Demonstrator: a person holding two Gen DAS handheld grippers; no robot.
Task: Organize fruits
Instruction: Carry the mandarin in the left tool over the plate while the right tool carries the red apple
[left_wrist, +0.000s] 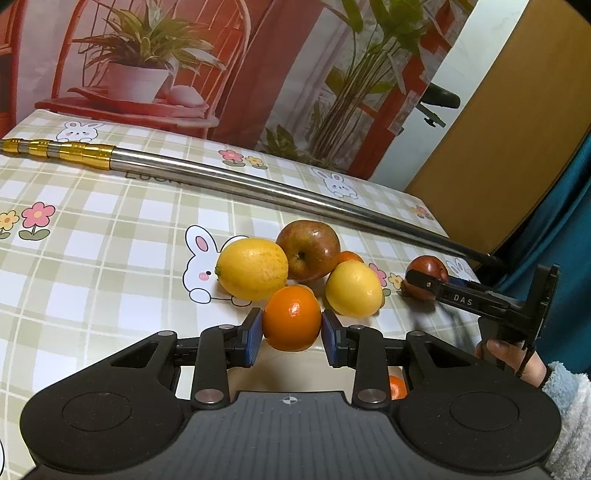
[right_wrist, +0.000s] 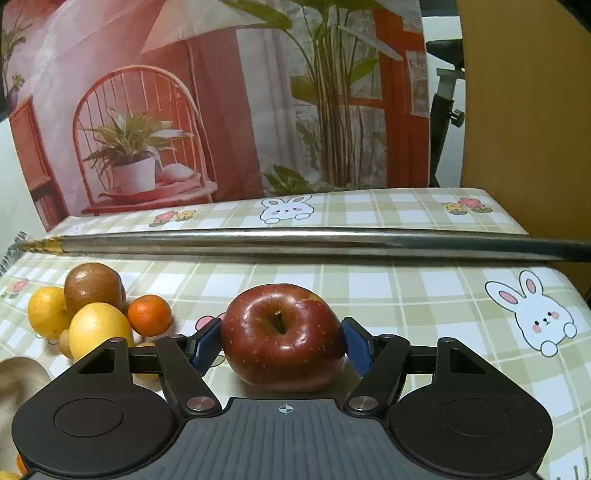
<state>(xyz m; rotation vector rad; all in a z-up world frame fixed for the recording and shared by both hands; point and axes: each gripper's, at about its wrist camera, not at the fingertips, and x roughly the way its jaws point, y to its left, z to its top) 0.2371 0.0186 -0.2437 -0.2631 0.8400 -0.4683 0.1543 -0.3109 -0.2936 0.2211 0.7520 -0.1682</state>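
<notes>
My left gripper (left_wrist: 291, 328) is shut on an orange tangerine (left_wrist: 291, 317), its blue pads pressed on both sides, just in front of the fruit pile. The pile holds two lemons (left_wrist: 253, 267) (left_wrist: 352, 288), a brownish apple (left_wrist: 308, 249) and a small tangerine (left_wrist: 349, 256). My right gripper (right_wrist: 282, 343) is shut on a dark red apple (right_wrist: 282, 332) that rests on the checked tablecloth (right_wrist: 424, 295), stem up. In the left wrist view that apple (left_wrist: 424, 264) sits right of the pile, with the right gripper's finger across it.
A long steel pole with a gold end (right_wrist: 295, 240) lies across the table behind the fruit. A beige rounded object (right_wrist: 18, 384) shows at the lower left of the right wrist view. Another tangerine (left_wrist: 397, 386) peeks out under the left gripper. A hand in a fluffy sleeve (left_wrist: 517, 358) holds the right gripper.
</notes>
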